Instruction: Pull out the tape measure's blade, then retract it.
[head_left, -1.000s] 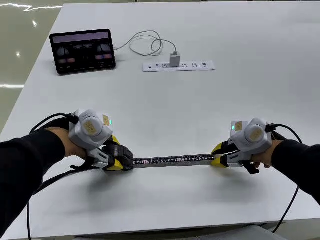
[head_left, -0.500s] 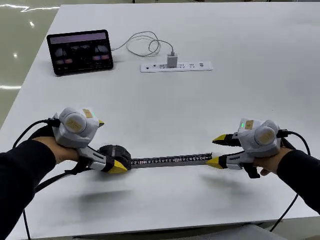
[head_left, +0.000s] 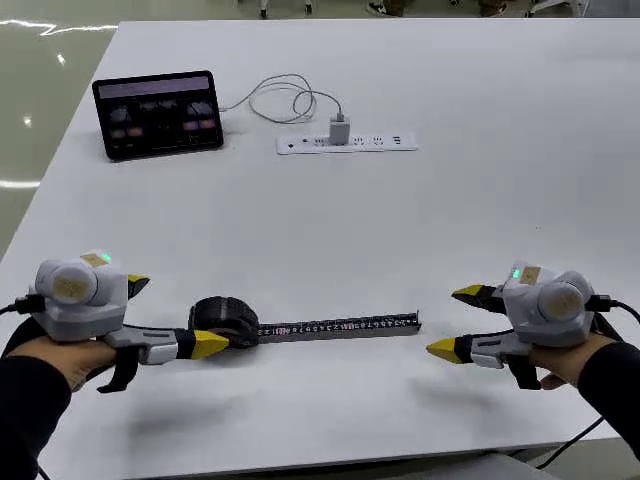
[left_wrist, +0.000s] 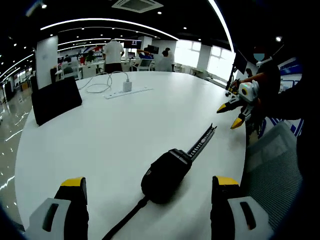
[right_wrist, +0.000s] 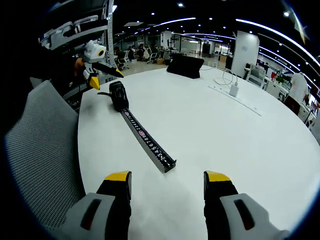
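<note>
A black tape measure case (head_left: 224, 319) (left_wrist: 166, 174) (right_wrist: 118, 94) lies on the white table, its blade (head_left: 340, 326) (left_wrist: 201, 142) (right_wrist: 147, 141) drawn out flat to the right. My left gripper (head_left: 172, 316) (left_wrist: 148, 184) stands open just left of the case, touching nothing. My right gripper (head_left: 455, 320) (right_wrist: 168, 176) is open a short way right of the blade's free end, apart from it. Each gripper appears in the other's view: the right gripper (left_wrist: 231, 114) and the left gripper (right_wrist: 102, 75).
At the table's far left a dark tablet (head_left: 159, 113) stands propped. A white power strip (head_left: 346, 142) with a charger and coiled cable (head_left: 283, 98) lies at the far centre. The table's front edge (head_left: 350, 455) runs just below both hands. A grey mesh chair (right_wrist: 40, 155) is beside it.
Both grippers have opened and let go: the left released the case and drew back left, the right released the blade tip and drew back right. The tape now lies free on the table.
</note>
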